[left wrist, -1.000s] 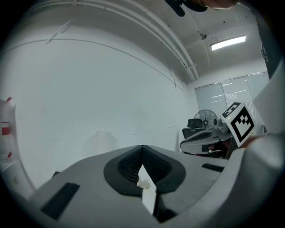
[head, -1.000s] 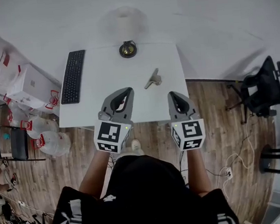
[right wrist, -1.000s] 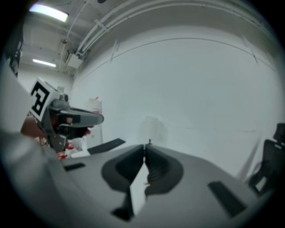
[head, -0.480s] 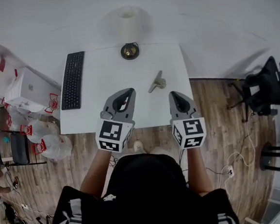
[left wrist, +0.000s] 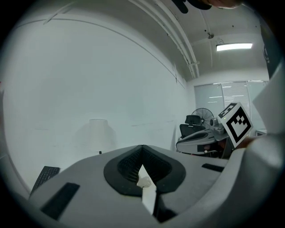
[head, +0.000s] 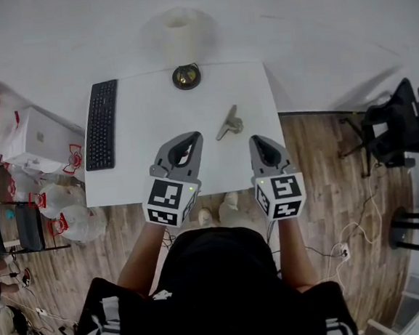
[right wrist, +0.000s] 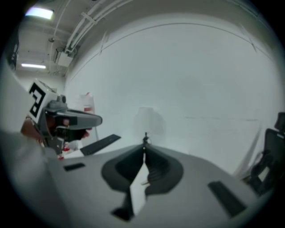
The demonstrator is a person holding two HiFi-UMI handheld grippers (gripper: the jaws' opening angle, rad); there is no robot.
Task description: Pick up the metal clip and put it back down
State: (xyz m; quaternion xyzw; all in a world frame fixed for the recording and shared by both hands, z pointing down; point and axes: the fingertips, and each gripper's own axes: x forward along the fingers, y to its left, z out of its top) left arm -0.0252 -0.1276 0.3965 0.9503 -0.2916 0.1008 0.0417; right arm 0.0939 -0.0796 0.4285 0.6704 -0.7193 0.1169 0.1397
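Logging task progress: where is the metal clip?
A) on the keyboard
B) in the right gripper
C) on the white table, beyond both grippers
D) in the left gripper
C: the metal clip lies on the white table, apart from the left gripper and the right gripper, both shut.

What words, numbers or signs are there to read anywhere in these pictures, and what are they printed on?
No word or number is readable anywhere.
Cubes on the left gripper and right gripper: black-and-white square patterns, not letters.
The keyboard: key print too small to read.
The white box: small grey mark, unreadable.
The bags beside it: red print, too blurred to read.
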